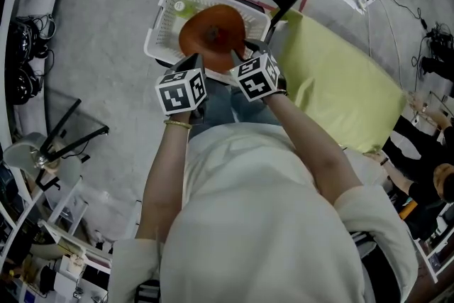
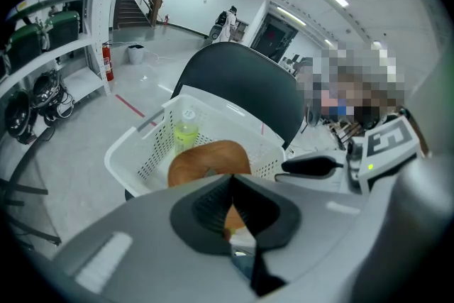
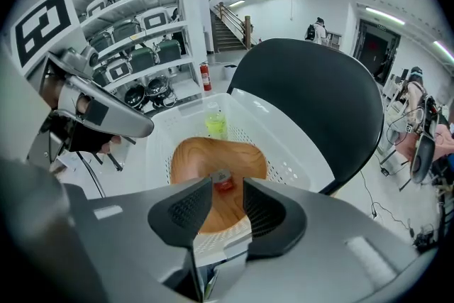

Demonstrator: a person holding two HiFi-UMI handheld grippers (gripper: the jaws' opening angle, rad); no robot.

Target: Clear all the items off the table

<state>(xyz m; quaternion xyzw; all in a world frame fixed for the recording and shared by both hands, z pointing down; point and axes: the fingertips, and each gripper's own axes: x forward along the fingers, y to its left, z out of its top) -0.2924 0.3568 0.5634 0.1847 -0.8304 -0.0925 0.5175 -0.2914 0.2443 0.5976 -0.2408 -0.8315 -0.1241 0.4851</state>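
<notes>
**Both grippers over the basket, bowl inside it**

Your right gripper (image 3: 227,179) is released: its jaws stand apart and the pads press on nothing. Just past its tips a small red item (image 3: 224,185) lies in the wooden bowl (image 3: 206,156). Your left gripper (image 2: 231,181) is clenched shut and looks empty, with the same bowl just ahead of it. Beyond the bowl a green bottle (image 3: 216,125) sits at the far wall of the white basket (image 3: 298,152), which rests on the black chair (image 3: 312,96). To your right gripper's outer side, the visible stretch of yellow table (image 1: 340,81) shows nothing on it. I judge the clearing nearly done, though the rest of the table is out of sight.
</notes>
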